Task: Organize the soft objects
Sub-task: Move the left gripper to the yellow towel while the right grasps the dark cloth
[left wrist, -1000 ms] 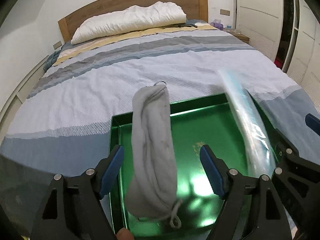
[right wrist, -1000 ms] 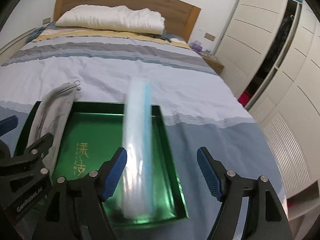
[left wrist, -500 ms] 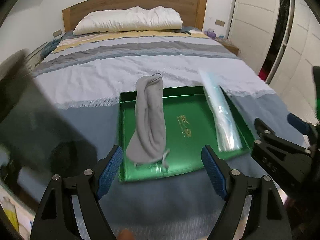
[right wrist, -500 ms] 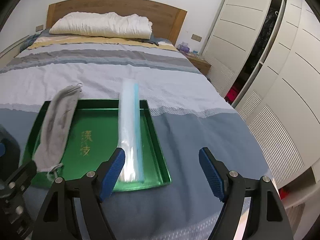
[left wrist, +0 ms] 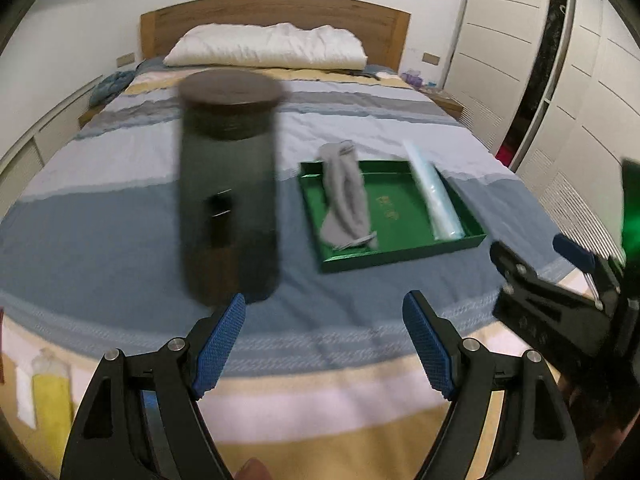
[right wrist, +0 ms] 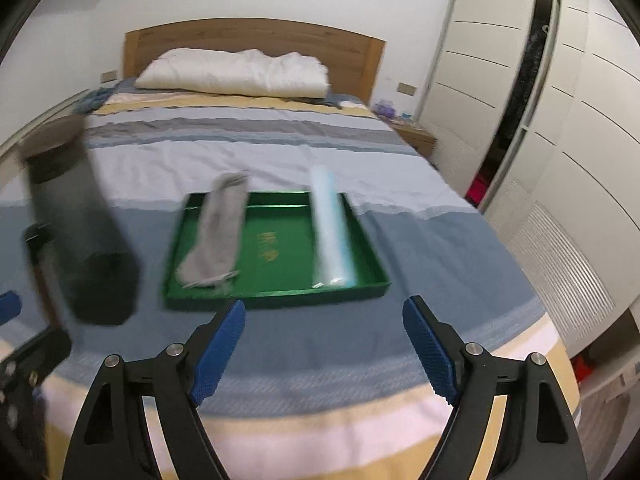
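Note:
A grey sock point(left wrist: 346, 196) point(right wrist: 216, 236) lies along the left side of a green tray point(left wrist: 404, 256) point(right wrist: 276, 296) on the bed. A clear plastic roll with a pale blue edge point(left wrist: 434, 194) point(right wrist: 332, 232) lies along the tray's right side. My left gripper point(left wrist: 324, 344) is open and empty, back near the foot of the bed. My right gripper point(right wrist: 324, 344) is open and empty, also back from the tray; it shows at the right in the left wrist view point(left wrist: 560, 276).
A dark, blurred cylinder point(left wrist: 228, 200) point(right wrist: 80, 232) stands left of the tray, close to the cameras. The striped bedspread point(left wrist: 360, 128) runs to a white pillow point(left wrist: 268, 48) and wooden headboard. White wardrobes point(right wrist: 560, 140) line the right side.
Both grippers have pulled back from over the tray to the foot of the bed. The sock and the plastic roll stay in the tray. The dark cylinder has come into view at left.

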A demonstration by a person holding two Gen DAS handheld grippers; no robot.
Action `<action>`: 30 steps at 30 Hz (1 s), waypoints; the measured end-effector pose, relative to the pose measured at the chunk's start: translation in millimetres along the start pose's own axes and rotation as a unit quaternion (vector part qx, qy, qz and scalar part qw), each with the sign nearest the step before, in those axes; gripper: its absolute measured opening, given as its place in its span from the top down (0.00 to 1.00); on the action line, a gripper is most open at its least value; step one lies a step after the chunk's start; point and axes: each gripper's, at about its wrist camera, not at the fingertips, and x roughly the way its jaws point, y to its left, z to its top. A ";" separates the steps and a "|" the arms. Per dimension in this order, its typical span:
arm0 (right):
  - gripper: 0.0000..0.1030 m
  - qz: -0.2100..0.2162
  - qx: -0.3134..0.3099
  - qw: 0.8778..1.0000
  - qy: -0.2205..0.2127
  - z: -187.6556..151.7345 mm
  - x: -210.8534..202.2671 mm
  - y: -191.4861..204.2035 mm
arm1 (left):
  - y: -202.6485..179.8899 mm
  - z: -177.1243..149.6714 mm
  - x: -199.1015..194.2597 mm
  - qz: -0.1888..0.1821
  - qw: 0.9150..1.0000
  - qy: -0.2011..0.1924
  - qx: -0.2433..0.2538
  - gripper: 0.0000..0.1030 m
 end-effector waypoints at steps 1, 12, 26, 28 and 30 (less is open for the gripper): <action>0.21 0.004 -0.005 1.000 0.000 -4.3 -11.1 7.7 | 10.1 -3.2 -6.6 0.002 1.000 0.000 -0.002 0.26; 0.19 0.073 -0.027 0.997 0.008 -28.9 -115.4 91.5 | 149.9 -40.7 -63.5 0.074 0.996 0.001 -0.045 0.26; 0.18 0.136 -0.032 0.989 0.055 -69.8 -148.5 188.2 | 291.5 -106.6 -50.3 0.167 0.980 0.050 -0.098 0.26; 0.18 0.142 -0.030 0.987 0.067 -76.5 -143.9 197.5 | 304.3 -120.7 -40.0 0.163 0.978 0.070 -0.110 0.26; 0.18 0.147 -0.030 0.985 0.081 -84.2 -140.0 208.4 | 313.2 -131.6 -32.5 0.162 0.976 0.085 -0.115 0.26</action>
